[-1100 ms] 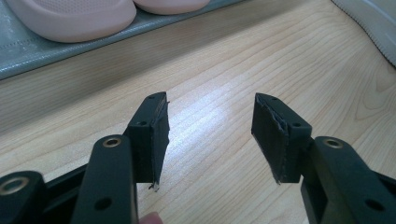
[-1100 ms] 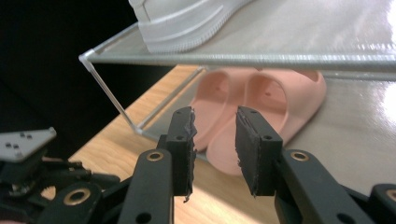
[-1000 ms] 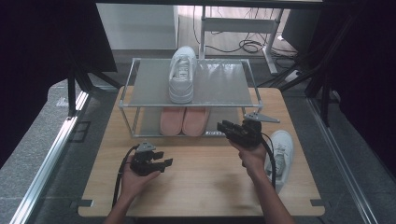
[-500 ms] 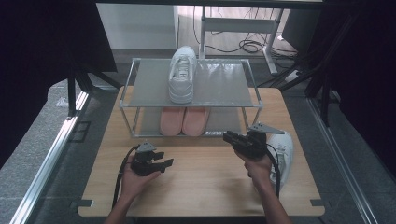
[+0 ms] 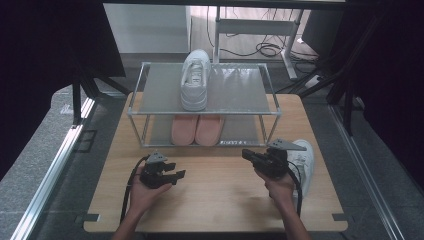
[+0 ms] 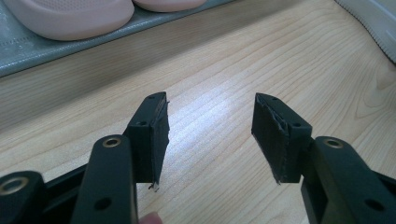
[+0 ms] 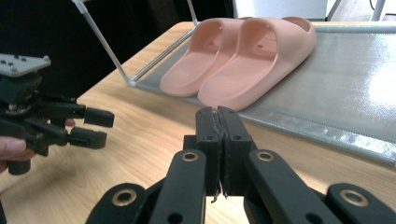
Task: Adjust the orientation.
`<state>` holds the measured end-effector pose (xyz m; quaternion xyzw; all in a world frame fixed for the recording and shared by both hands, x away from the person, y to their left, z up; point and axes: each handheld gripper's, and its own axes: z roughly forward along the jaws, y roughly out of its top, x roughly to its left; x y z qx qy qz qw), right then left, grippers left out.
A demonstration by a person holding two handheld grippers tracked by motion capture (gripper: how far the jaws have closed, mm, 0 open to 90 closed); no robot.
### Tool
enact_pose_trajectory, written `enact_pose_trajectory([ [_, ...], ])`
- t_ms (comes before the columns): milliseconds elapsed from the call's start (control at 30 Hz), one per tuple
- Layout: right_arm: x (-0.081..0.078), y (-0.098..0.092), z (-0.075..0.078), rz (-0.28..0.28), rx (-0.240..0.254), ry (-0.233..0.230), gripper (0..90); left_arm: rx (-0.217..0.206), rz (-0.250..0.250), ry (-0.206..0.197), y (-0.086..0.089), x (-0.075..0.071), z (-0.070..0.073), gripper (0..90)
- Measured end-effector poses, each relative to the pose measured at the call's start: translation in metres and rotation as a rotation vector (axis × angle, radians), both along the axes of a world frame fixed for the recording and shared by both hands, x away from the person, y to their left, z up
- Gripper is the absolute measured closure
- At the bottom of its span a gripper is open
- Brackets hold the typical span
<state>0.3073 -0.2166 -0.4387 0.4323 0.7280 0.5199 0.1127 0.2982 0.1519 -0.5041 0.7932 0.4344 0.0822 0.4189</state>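
Jaws: left gripper (image 5: 176,174) wide apart, nothing between, resting low over table (image 5: 220,200) at left. Right gripper (image 5: 248,154) pads pressed together, empty, just finished closing. White sneaker (image 5: 303,162) on table just right of it, apart from jaws. Pink slippers (image 5: 196,129) on lower shelf of rack (image 5: 137,107); second white sneaker (image 5: 195,80) on top.

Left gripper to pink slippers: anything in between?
Nothing: in the high view, bare wooden table runs from the left gripper to the pink slippers on the rack's lower shelf.
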Motion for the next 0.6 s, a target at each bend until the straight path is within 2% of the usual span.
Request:
enact_pose_trajectory([
  [100, -0.006, -0.001, 0.001, 0.003, -0.025, -0.006, 88.3, 0.004, -0.004, 0.000, 0.000, 0.000, 0.000, 46.7],
  [167, -0.010, -0.002, 0.000, 0.005, -0.022, -0.005, 88.4, 0.004, -0.004, 0.000, 0.000, 0.000, 0.000, 46.7],
  [367, -0.023, -0.006, -0.002, 0.005, -0.053, -0.002, 89.6, 0.005, -0.003, 0.000, -0.001, 0.000, 0.000, 46.7],
  [600, -0.033, -0.011, -0.006, -0.009, -0.098, -0.005, 90.0, 0.005, -0.004, 0.000, -0.001, 0.000, 0.000, 46.7],
])
